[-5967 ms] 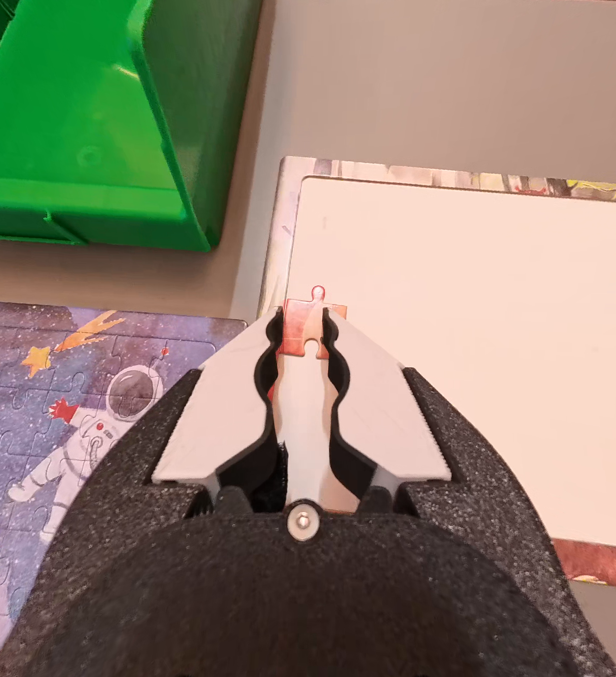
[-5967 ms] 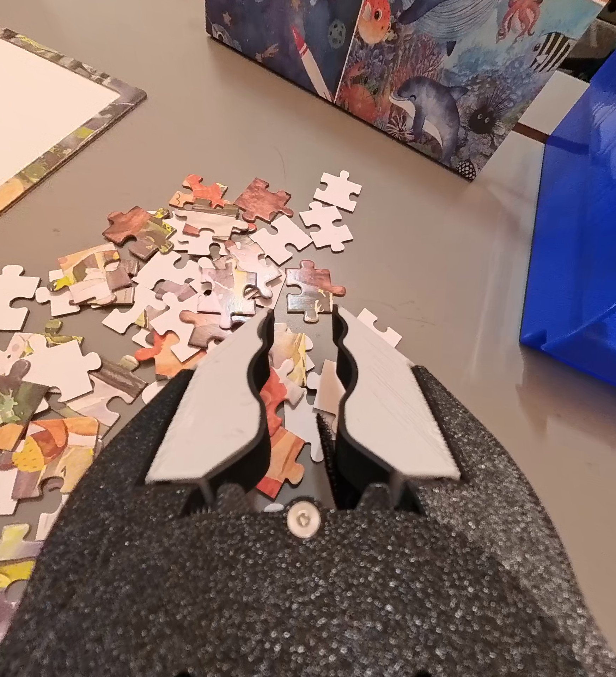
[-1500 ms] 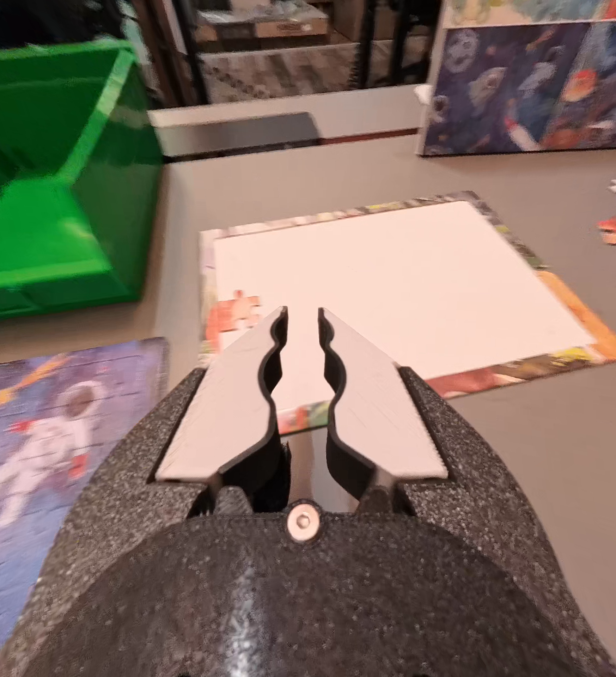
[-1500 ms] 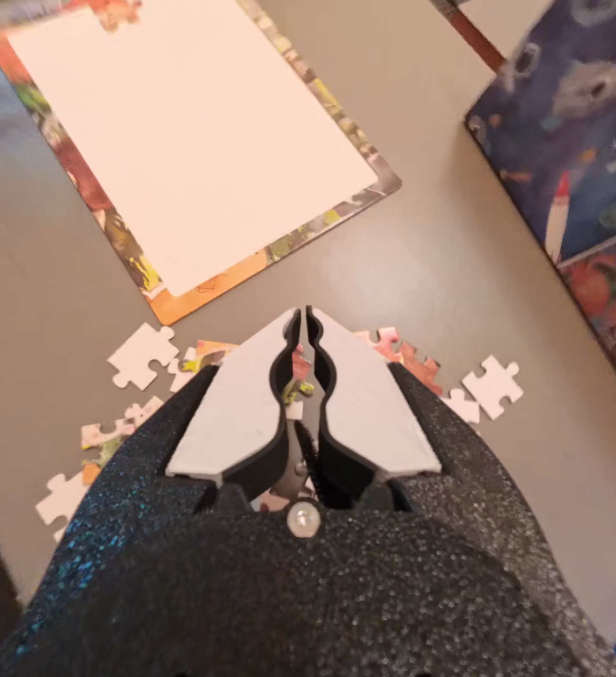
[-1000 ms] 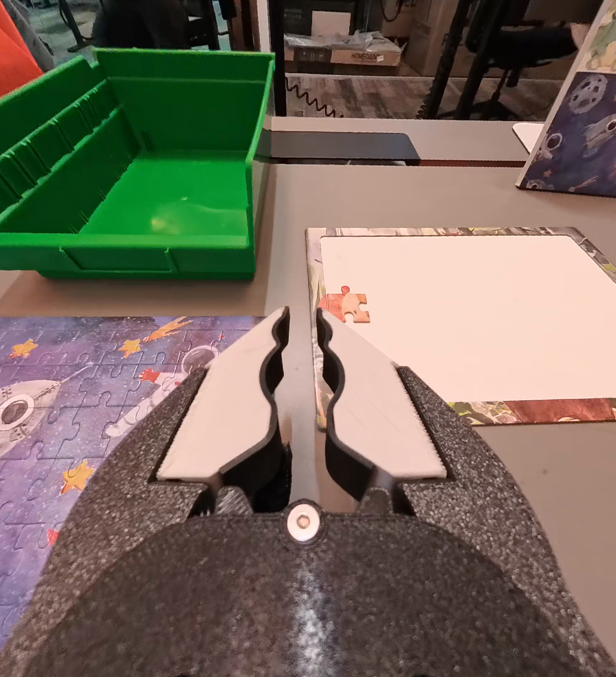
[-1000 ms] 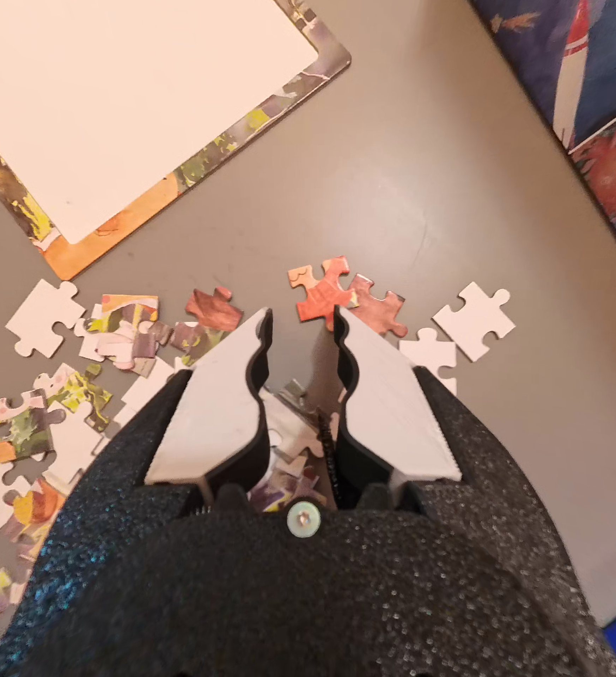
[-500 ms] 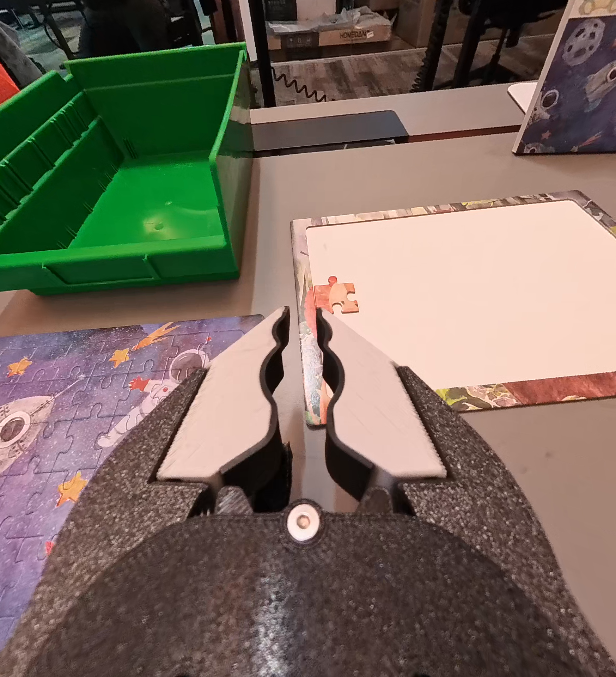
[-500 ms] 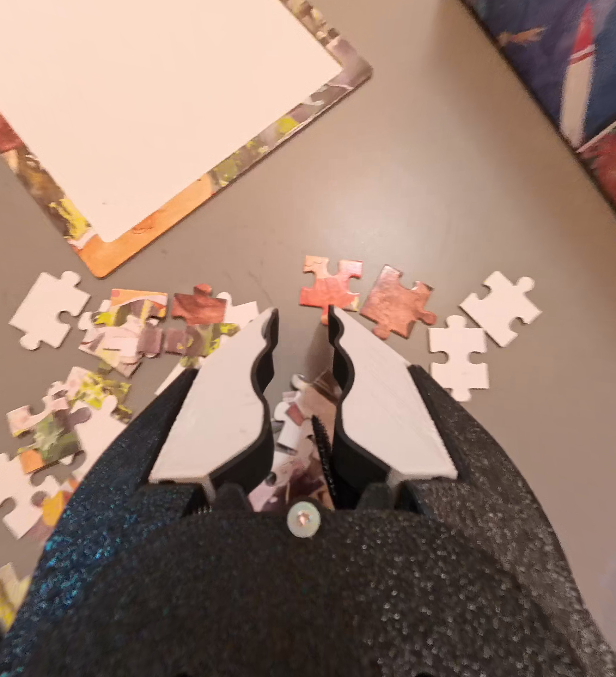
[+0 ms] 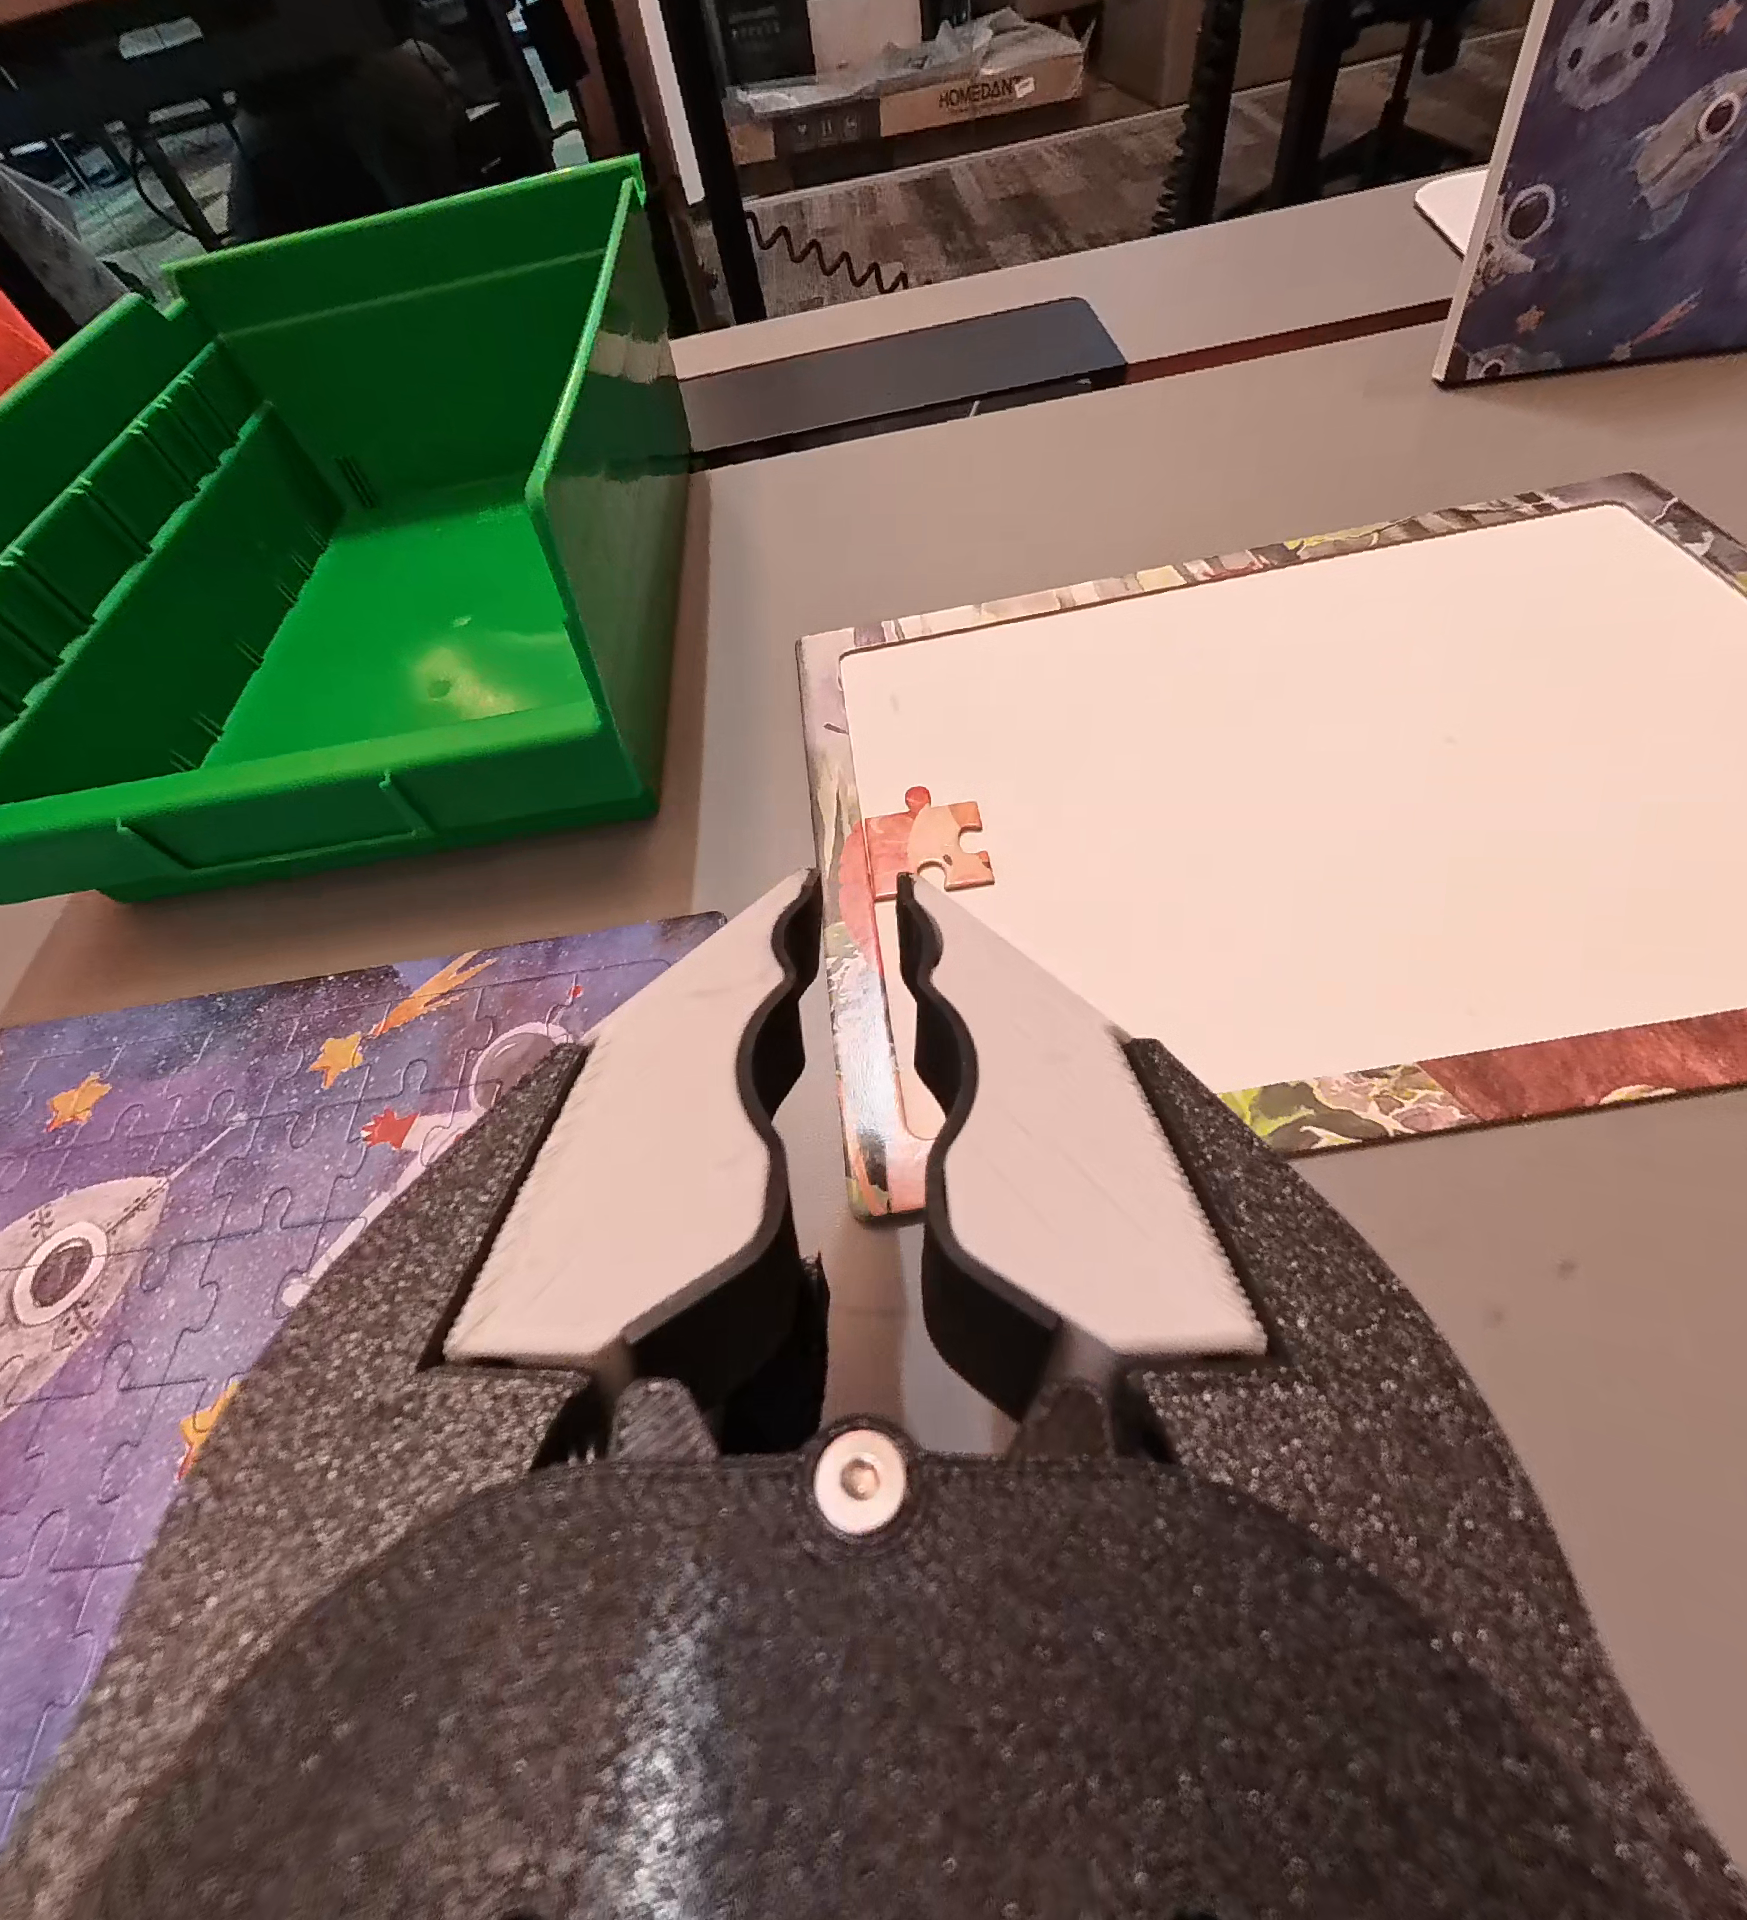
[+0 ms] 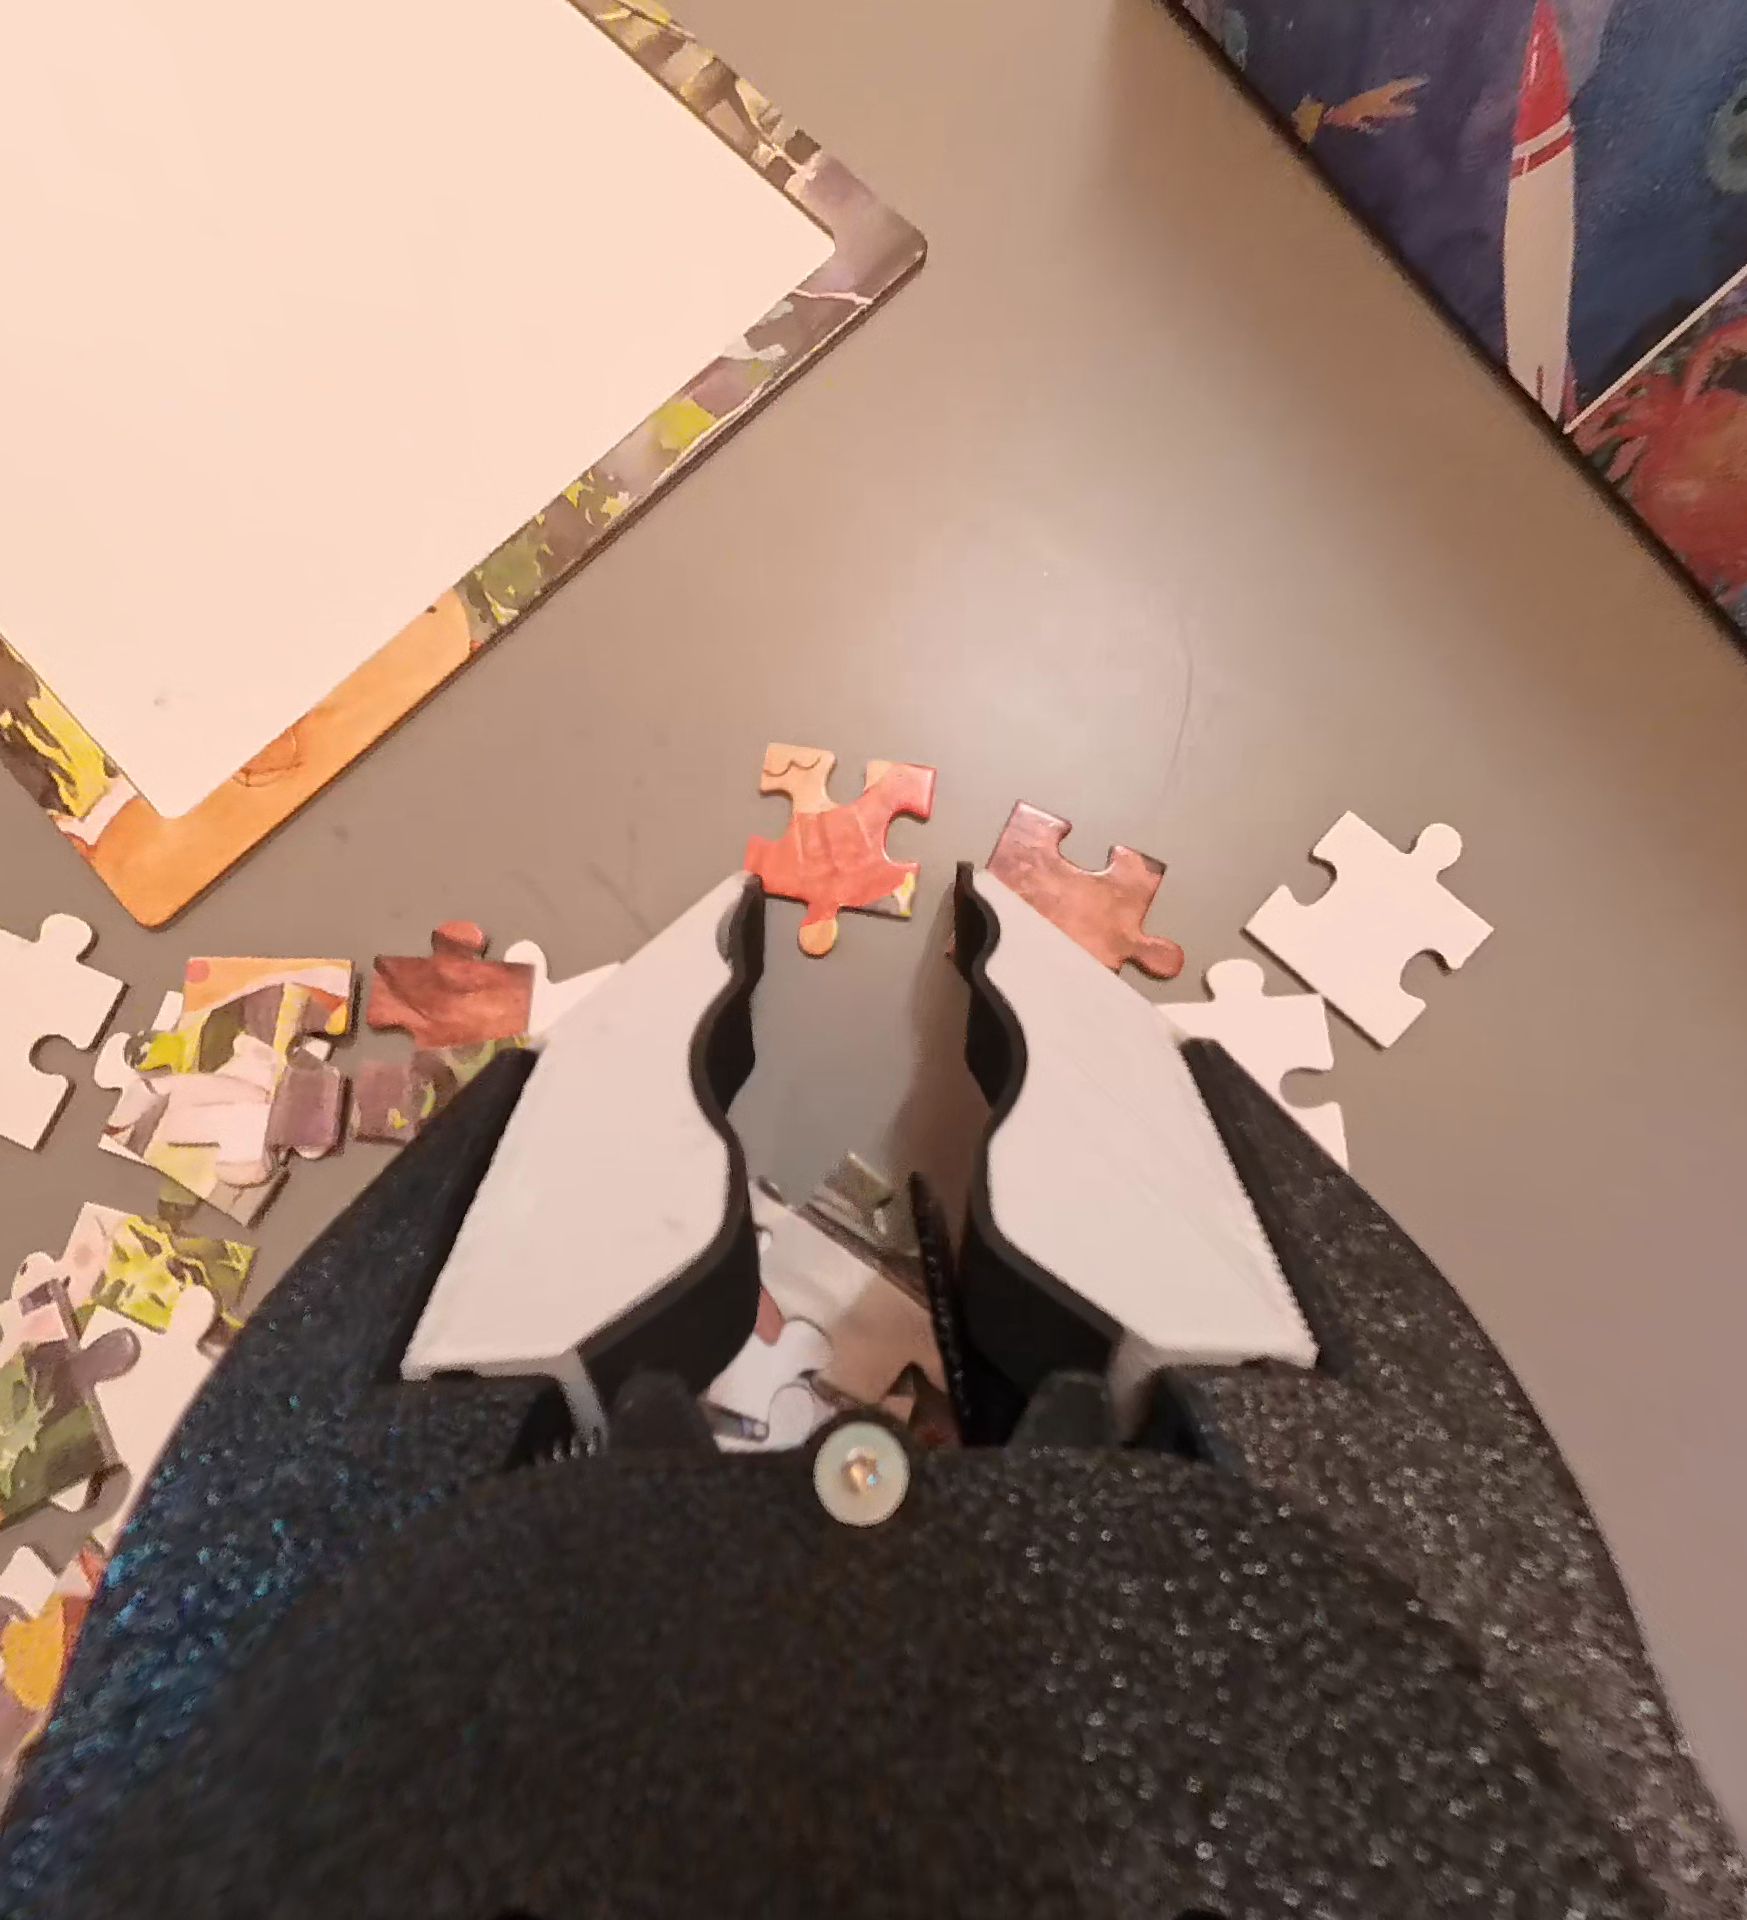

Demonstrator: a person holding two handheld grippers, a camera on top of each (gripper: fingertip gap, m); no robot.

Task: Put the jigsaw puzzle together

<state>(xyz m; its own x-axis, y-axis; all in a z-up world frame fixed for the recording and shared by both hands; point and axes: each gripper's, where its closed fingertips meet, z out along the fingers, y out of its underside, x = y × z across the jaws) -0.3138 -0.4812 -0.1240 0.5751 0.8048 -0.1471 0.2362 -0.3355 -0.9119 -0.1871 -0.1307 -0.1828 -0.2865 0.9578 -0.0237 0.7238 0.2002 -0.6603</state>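
Grey worktop (image 10: 1108,540) everywhere. Your right gripper (image 10: 856,885) is spread wide and empty, hanging over the loose cardboard puzzle pieces (image 10: 225,1081), with a red-orange piece (image 10: 843,847) at 12 o'clock off the tips. Your left gripper (image 9: 856,878) is parted too, holding nothing, aimed at the white puzzle tray with printed border (image 9: 1368,790), where one orange piece (image 9: 926,842) sits against the 9 o'clock edge.

Left gripper (image 9: 856,883) and right gripper (image 10: 856,881): pale grey wedge fingers, wavy black inner pads, speckled black bodies, one silver screw each.
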